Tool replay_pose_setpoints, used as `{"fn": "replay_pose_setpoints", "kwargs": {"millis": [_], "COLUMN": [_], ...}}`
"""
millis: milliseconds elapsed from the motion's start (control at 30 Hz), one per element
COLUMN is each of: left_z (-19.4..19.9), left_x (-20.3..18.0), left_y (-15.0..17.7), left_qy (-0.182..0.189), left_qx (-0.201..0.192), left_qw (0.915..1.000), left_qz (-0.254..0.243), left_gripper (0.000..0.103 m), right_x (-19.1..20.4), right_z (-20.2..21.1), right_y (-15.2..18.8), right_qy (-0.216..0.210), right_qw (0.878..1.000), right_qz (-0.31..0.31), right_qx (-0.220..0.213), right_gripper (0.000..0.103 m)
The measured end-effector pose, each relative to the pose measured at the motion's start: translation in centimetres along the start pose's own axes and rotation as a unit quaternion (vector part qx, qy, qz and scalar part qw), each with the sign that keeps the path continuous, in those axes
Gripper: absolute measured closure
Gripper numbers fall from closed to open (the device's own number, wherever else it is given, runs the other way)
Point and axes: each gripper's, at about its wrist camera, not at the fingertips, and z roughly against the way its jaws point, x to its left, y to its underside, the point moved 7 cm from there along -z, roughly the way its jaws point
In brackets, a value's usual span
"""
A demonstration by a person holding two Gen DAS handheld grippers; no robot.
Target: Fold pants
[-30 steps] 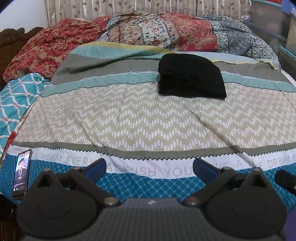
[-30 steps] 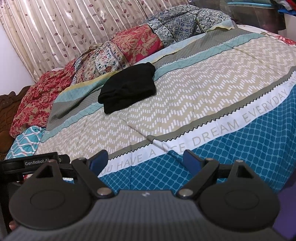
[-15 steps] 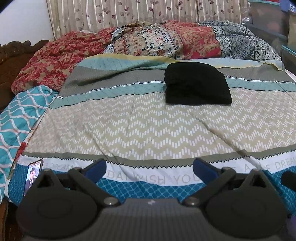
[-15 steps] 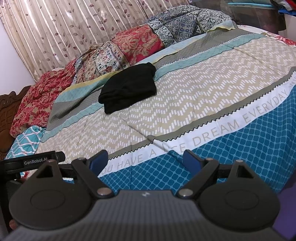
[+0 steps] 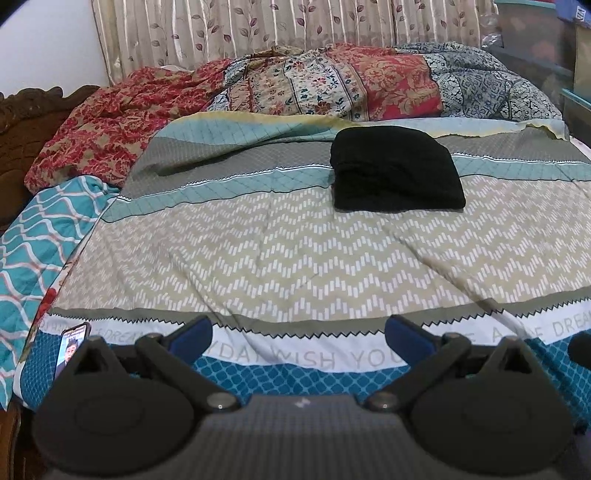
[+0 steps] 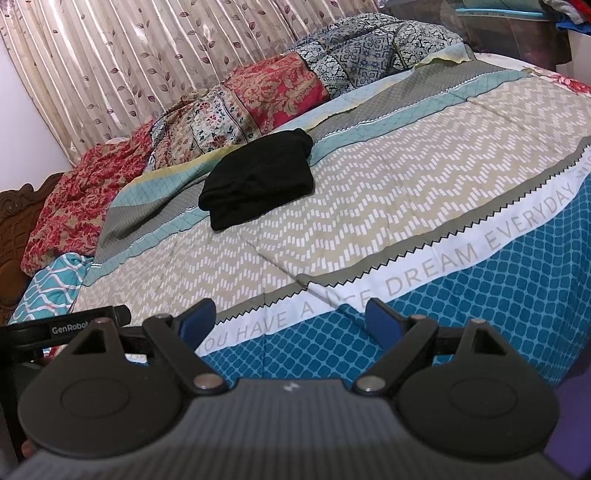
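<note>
Your left gripper (image 5: pixel 298 336) hangs over the near edge of the bed (image 5: pixel 295 266), jaws wide apart and empty. The pants (image 5: pixel 395 170) lie folded far up the bed, well apart from both grippers. Your right gripper (image 6: pixel 291 317) also has its jaws wide, holding nothing.

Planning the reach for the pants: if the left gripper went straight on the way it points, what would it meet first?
Probably the bedspread, short of the folded black pants; nothing else lies between. The left gripper is open and empty; depth is uncertain.

Home bedroom, made bed (image 5: pixel 295 258), patterned quilts (image 5: pixel 332 85), leaf-print curtains (image 5: pixel 258 29)
</note>
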Motion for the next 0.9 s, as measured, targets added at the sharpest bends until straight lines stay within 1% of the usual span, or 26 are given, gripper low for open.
{"fn": "replay_pose_setpoints", "kwargs": {"millis": [333, 467, 633, 767, 900], "left_z": [-0.21, -0.41, -0.1, 0.26, 0.25], "left_x": [0.31, 0.27, -0.1, 0.22, 0.57], "left_y": [0.1, 0.09, -0.03, -0.02, -0.01], "left_qy": [-0.003, 0.004, 0.015, 0.017, 0.021], "left_qx": [0.002, 0.003, -0.005, -0.013, -0.011], "left_qw": [1.0, 1.0, 0.9999, 0.9997, 0.9995], "left_qz": [0.002, 0.005, 0.006, 0.012, 0.022], "left_gripper": [0.0, 0.0, 0.0, 0.0, 0.0], "right_x": [0.21, 0.38, 0.18, 0.07, 0.37], "right_z": [-0.02, 0.08, 0.49, 0.41, 0.34], "right_y": [-0.23, -0.46, -0.64, -0.57, -0.39], "right_qy": [0.002, 0.007, 0.012, 0.012, 0.008], "right_qw": [1.0, 1.0, 1.0, 1.0, 1.0], "right_qz": [0.001, 0.004, 0.003, 0.001, 0.007], "right_qx": [0.002, 0.003, -0.004, -0.003, -0.001], "right_gripper": [0.013, 0.013, 0.013, 0.013, 0.013]}}
